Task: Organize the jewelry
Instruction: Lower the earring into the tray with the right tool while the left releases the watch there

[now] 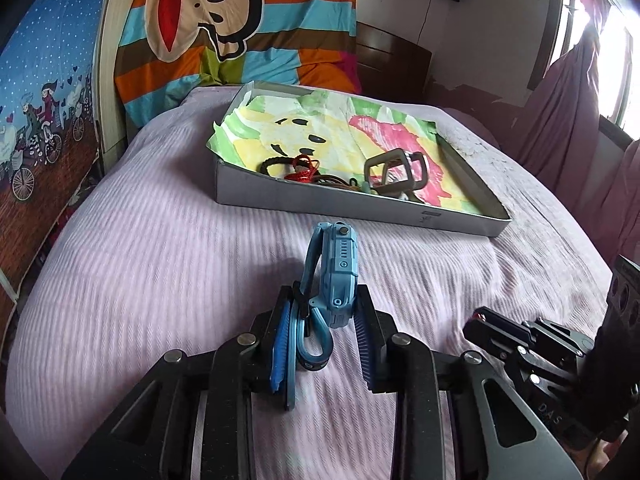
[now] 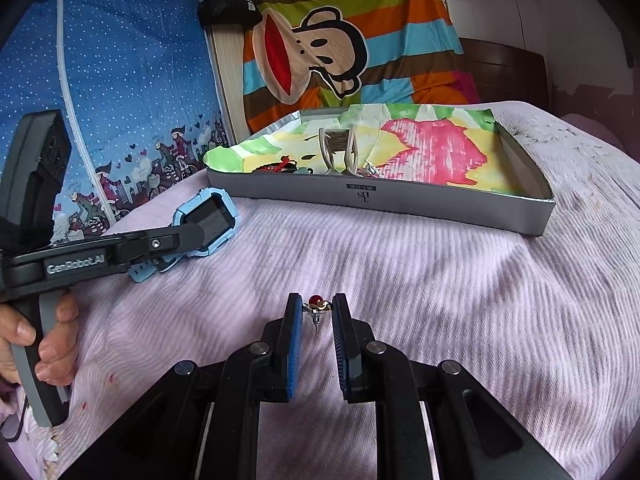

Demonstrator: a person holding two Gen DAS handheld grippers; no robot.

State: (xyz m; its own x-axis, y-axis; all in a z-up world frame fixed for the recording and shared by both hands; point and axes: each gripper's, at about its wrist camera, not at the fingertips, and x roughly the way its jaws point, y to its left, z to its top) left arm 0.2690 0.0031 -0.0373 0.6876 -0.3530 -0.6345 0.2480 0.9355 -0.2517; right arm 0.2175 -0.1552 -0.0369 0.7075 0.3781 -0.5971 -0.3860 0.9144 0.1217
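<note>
My left gripper (image 1: 326,300) is shut on a blue watch (image 1: 334,276) and holds it upright above the lilac bedspread; it also shows in the right wrist view (image 2: 208,222). My right gripper (image 2: 317,304) is shut on a small earring with a red bead (image 2: 317,305). A shallow grey box (image 1: 280,196) lined with coloured paper lies ahead on the bed. It holds a grey hair claw (image 1: 394,170), a black hair band (image 1: 276,164), a red cord (image 1: 304,168) and other small pieces. The box also shows in the right wrist view (image 2: 400,204).
The lilac bedspread (image 1: 160,260) covers the bed. A striped monkey-print quilt (image 1: 240,20) is piled behind the box. A blue printed fabric panel (image 2: 120,100) stands at the left. A window with a purple curtain (image 1: 568,100) is at the right.
</note>
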